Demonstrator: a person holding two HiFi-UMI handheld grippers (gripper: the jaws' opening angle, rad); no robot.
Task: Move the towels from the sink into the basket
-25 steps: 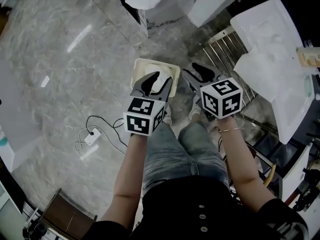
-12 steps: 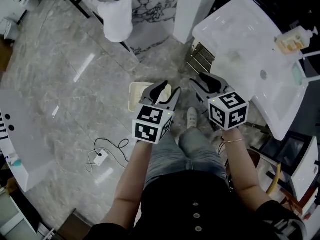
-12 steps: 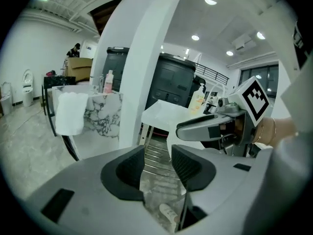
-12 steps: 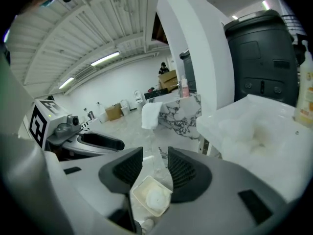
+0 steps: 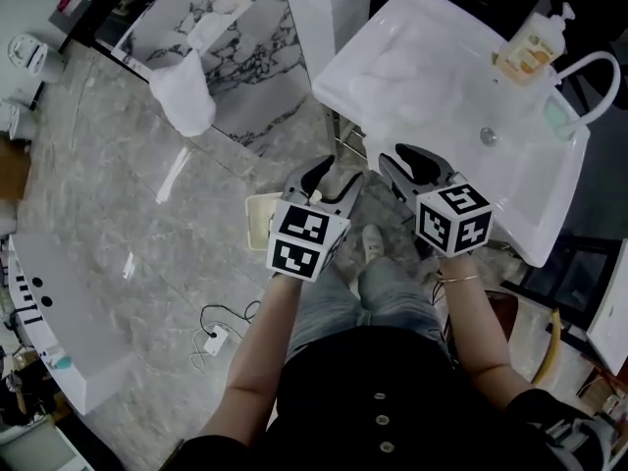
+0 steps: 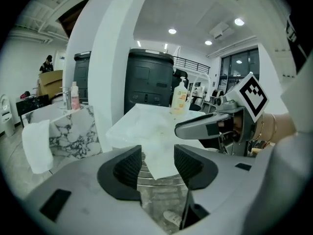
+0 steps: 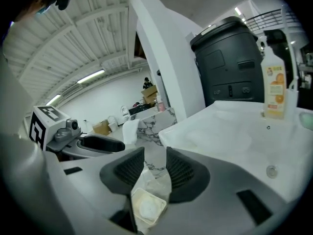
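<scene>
Since the earlier frames the head view has swung toward the sink [image 5: 549, 204], which now fills the upper right, and both grippers have come up to its near rim. The left gripper [image 5: 332, 177] has its jaws spread with nothing between them. The right gripper [image 5: 417, 165] is likewise spread and empty. Just beyond the fingertips, the towels [image 5: 392, 67] lie as pale lumps in the basin. The basket [image 5: 257, 222] sits on the floor below, partly hidden behind the left gripper; the right gripper view shows it [image 7: 146, 207] beneath its jaws.

Likely hazards:
- White cloth on white porcelain gives poor contrast, so a jaw may pinch only a loose fold, or strike the basin.
- A reach too deep may knock the soap bottle [image 5: 528, 45] or the faucet [image 5: 594, 67] at the far rim.
- The basket is well apart from the sink, so a thinly held towel may slip and drop on the floor.
</scene>
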